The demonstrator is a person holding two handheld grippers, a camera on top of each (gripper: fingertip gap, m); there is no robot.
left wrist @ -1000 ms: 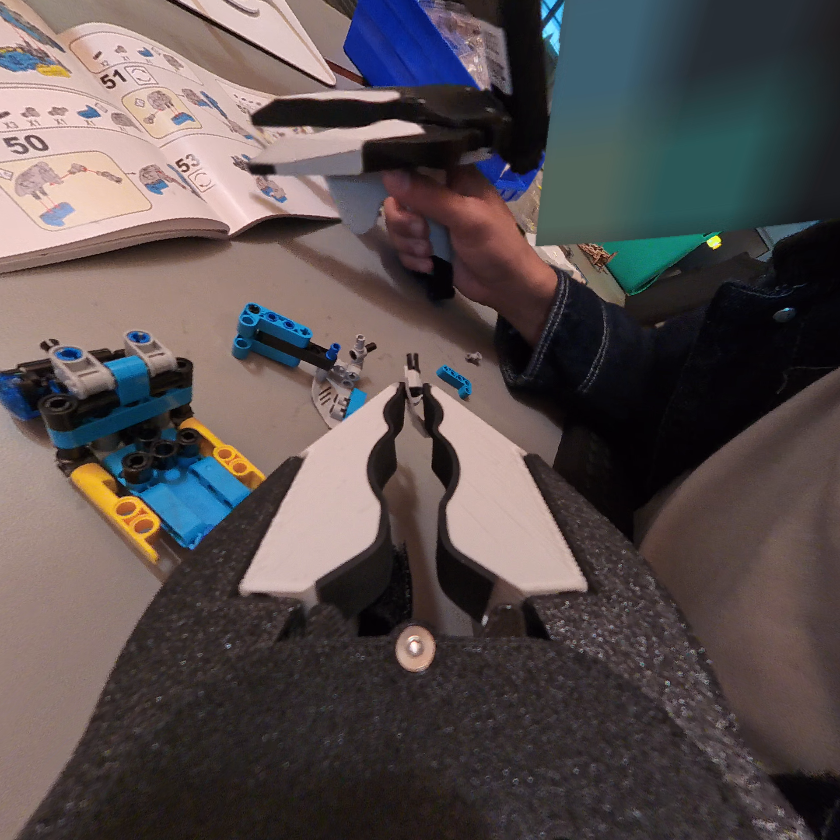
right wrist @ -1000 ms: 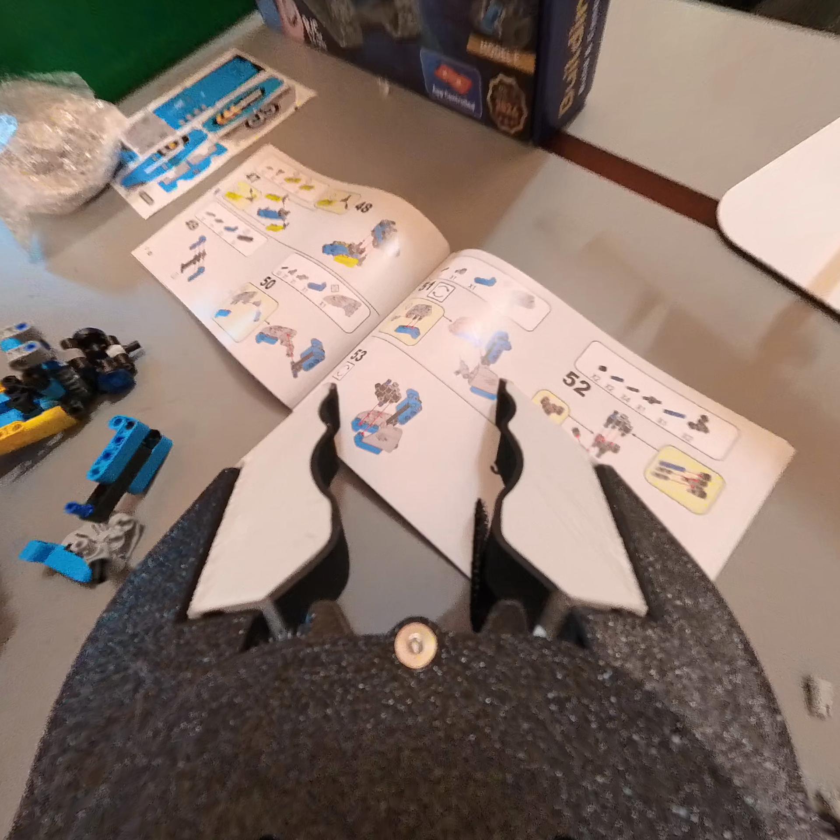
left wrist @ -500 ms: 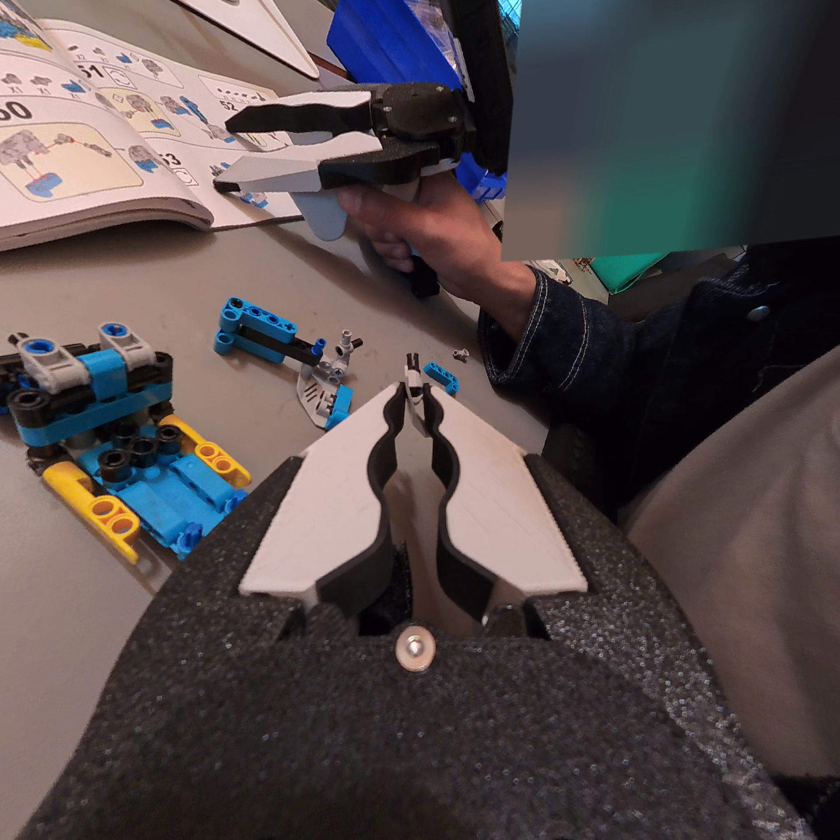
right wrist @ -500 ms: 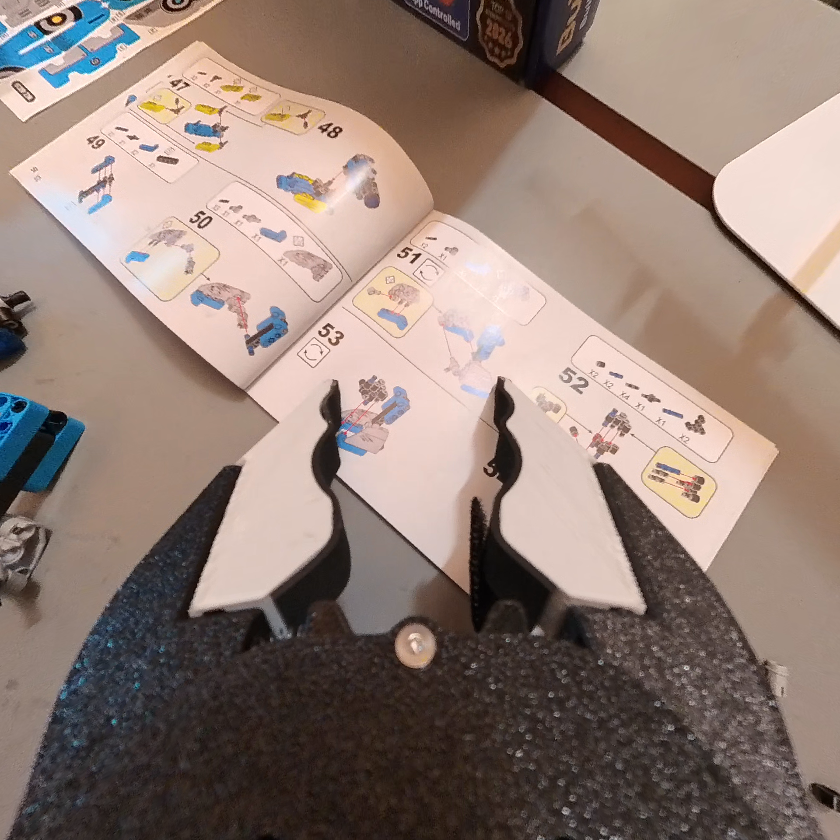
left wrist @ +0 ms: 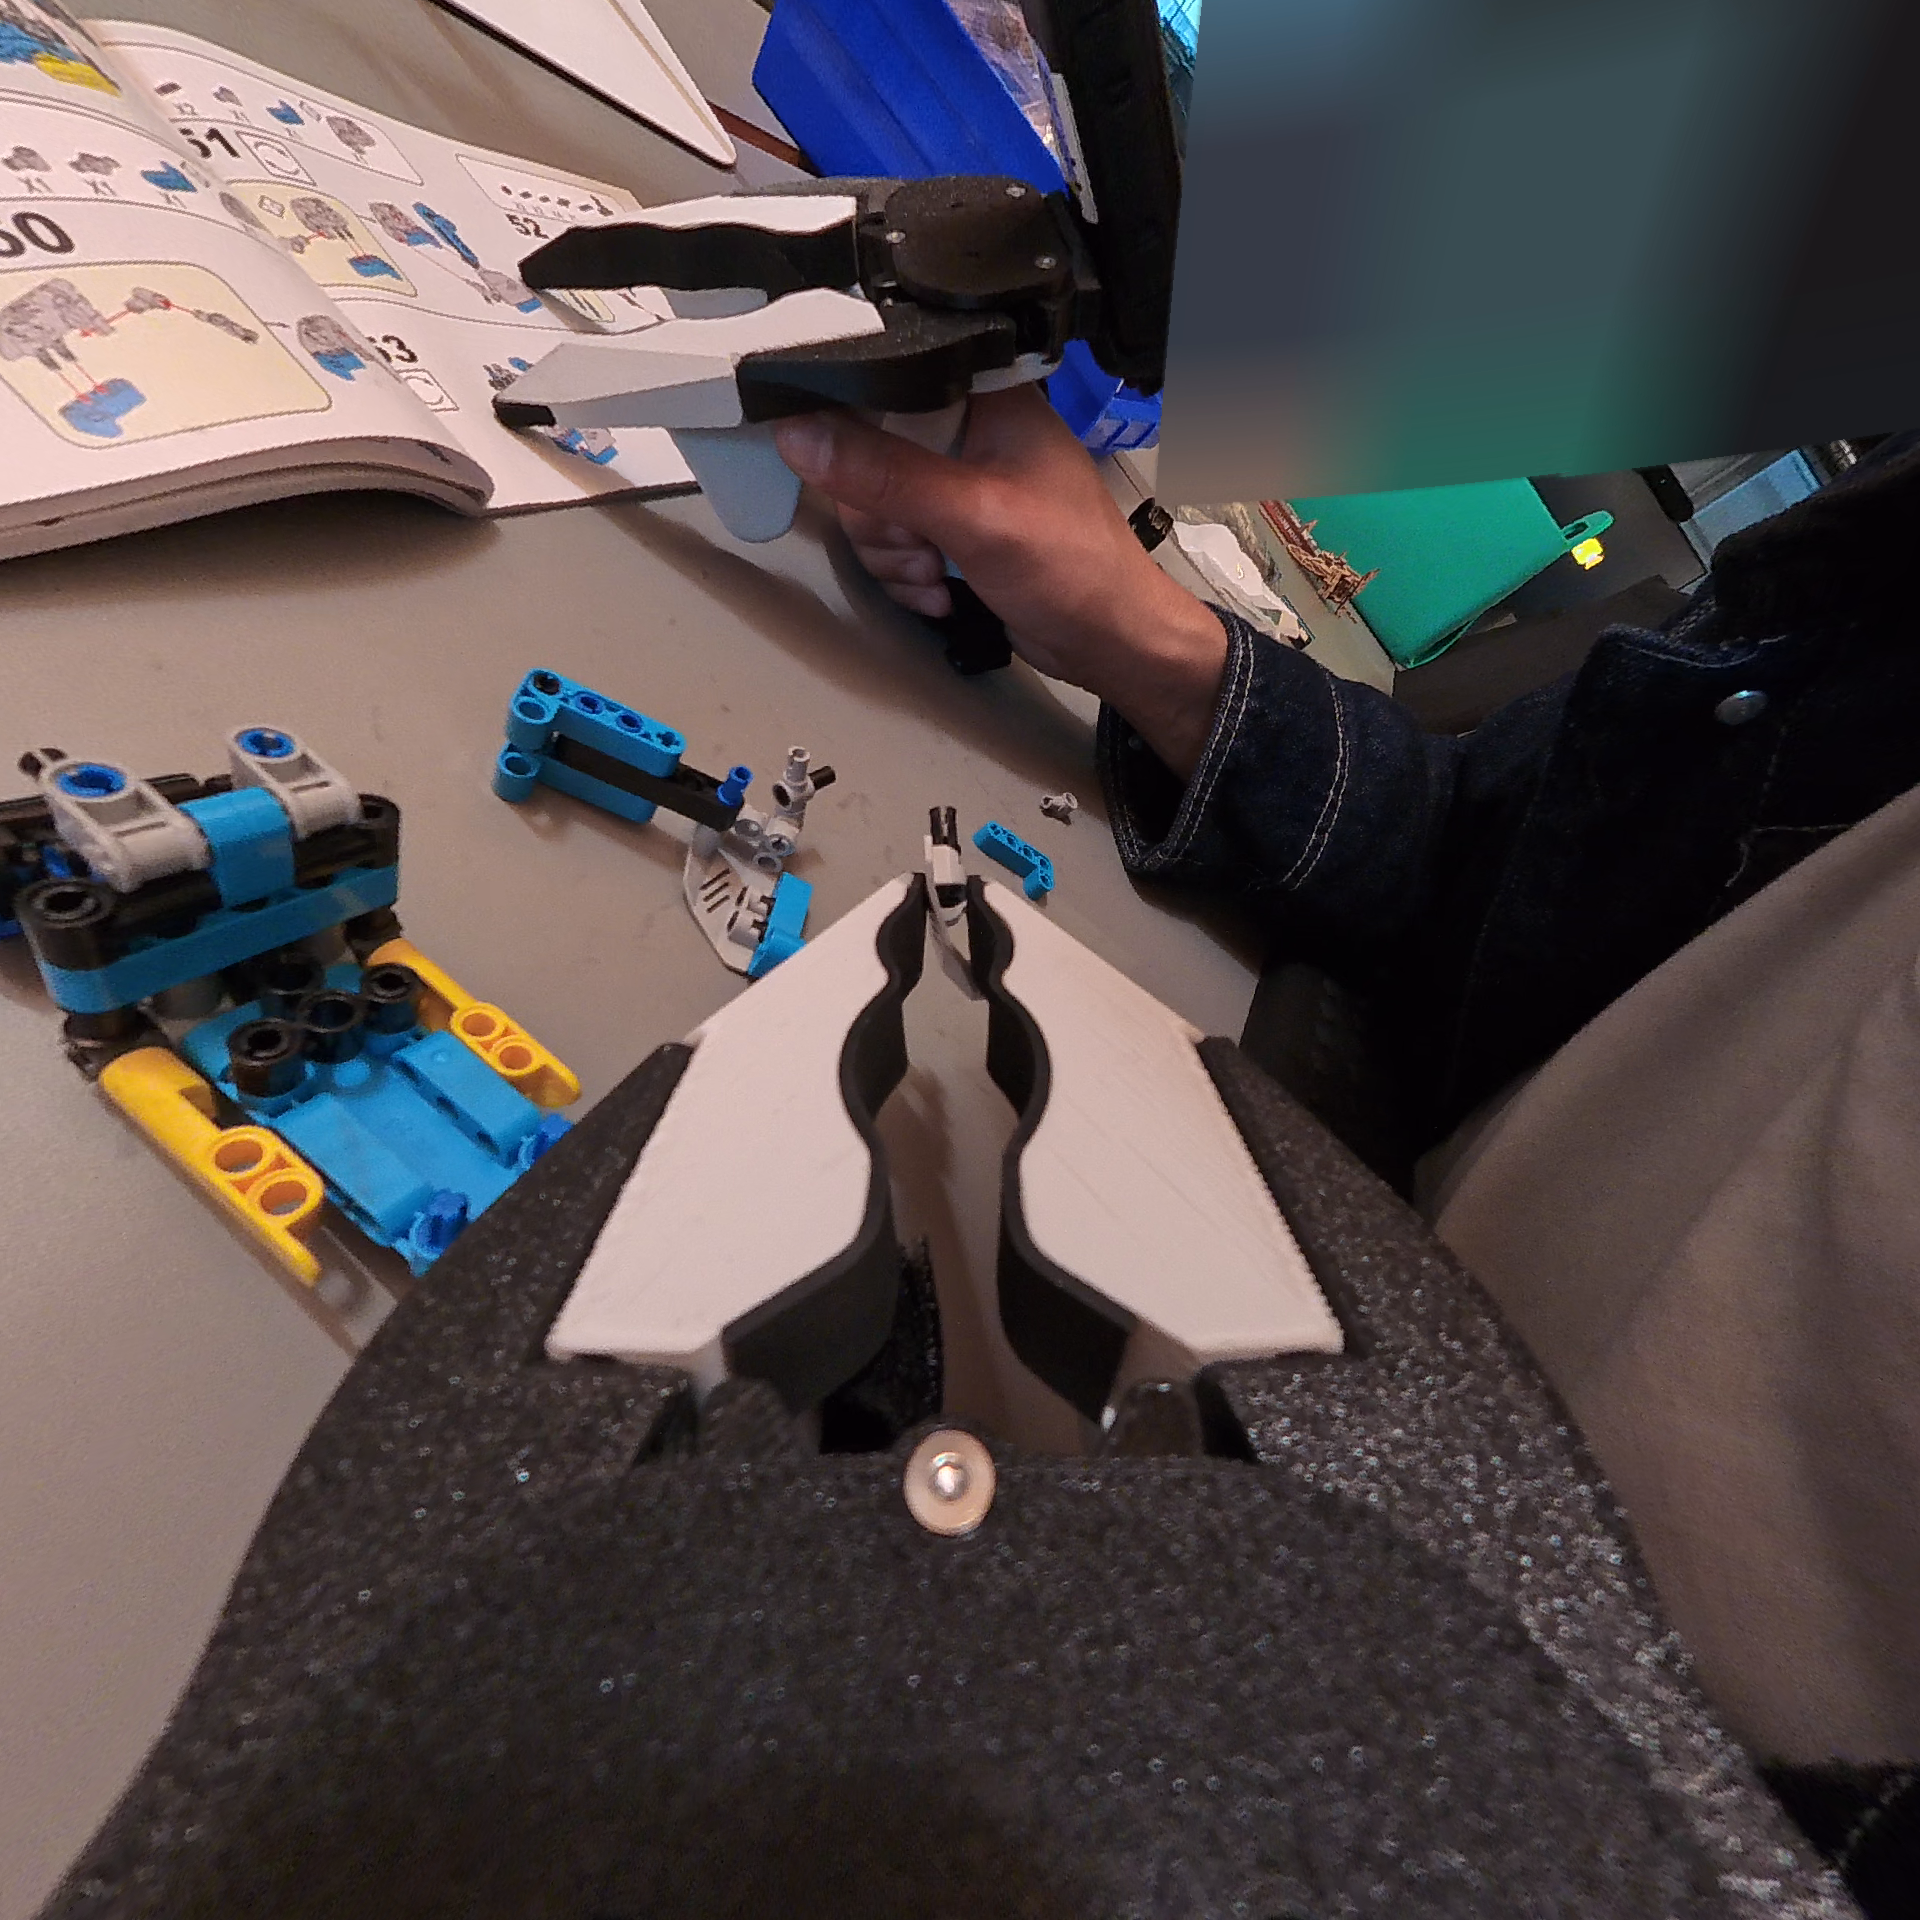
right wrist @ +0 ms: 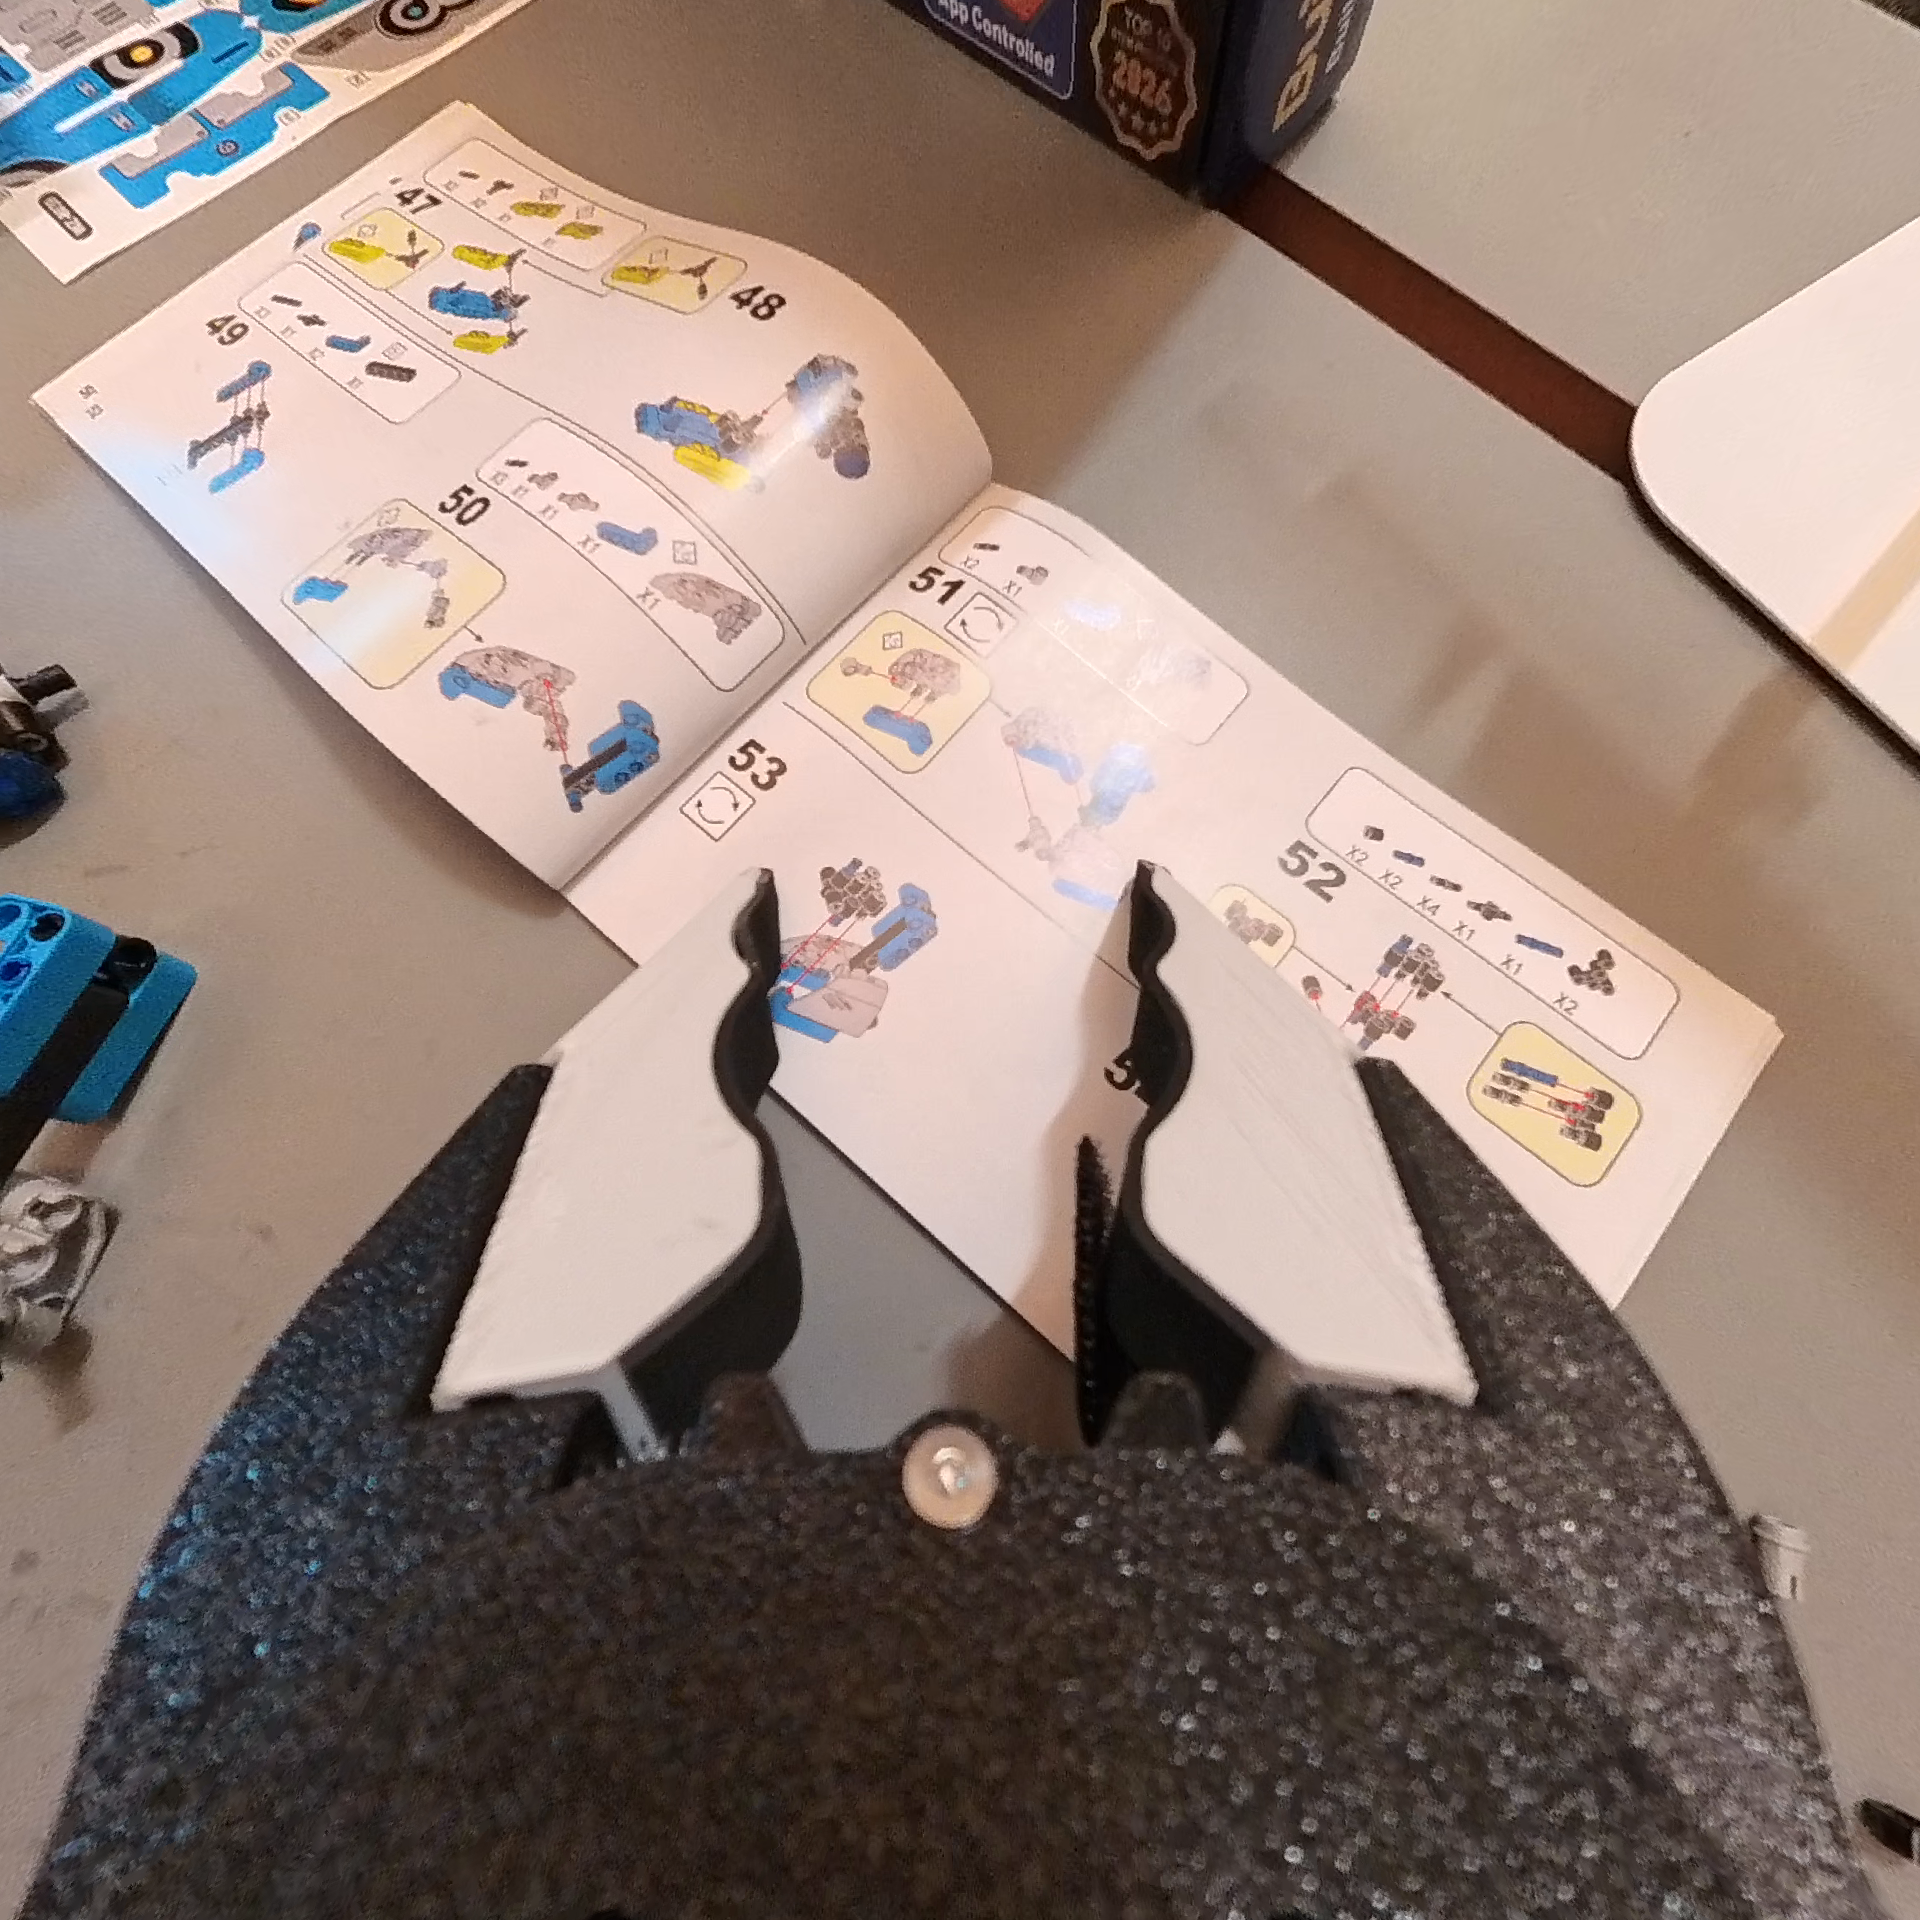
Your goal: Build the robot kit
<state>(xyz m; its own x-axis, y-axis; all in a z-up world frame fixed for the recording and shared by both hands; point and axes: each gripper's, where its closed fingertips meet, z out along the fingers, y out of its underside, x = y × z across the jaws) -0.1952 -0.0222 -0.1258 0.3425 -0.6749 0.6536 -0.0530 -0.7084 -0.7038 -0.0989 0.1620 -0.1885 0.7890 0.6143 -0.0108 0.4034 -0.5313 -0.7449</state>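
Note:
My left gripper (left wrist: 943,883) is shut on a small white and black brick piece (left wrist: 945,862), held just above the grey table. A small blue beam (left wrist: 1016,856) lies just beyond it. My right gripper (right wrist: 951,888) is open and empty, hovering over the lower right page of an open instruction booklet (right wrist: 644,499). The right gripper also shows in the left wrist view (left wrist: 540,343), held by a hand (left wrist: 997,540) over the booklet (left wrist: 208,343). A blue, black and yellow brick assembly (left wrist: 260,997) lies at the left. A blue and black arm with a grey panel (left wrist: 665,800) lies in the middle.
A dark blue box (right wrist: 1143,73) stands behind the booklet, a sticker sheet (right wrist: 156,114) at far left. A white board (right wrist: 1808,520) lies at the right. A blue bin (left wrist: 914,114) stands behind the hand. A person's dark denim sleeve (left wrist: 1455,831) and grey lap are at the right.
The right gripper has moved forward and lower over the booklet, staying open. The left gripper has stayed shut on the small piece, its view shifting slightly.

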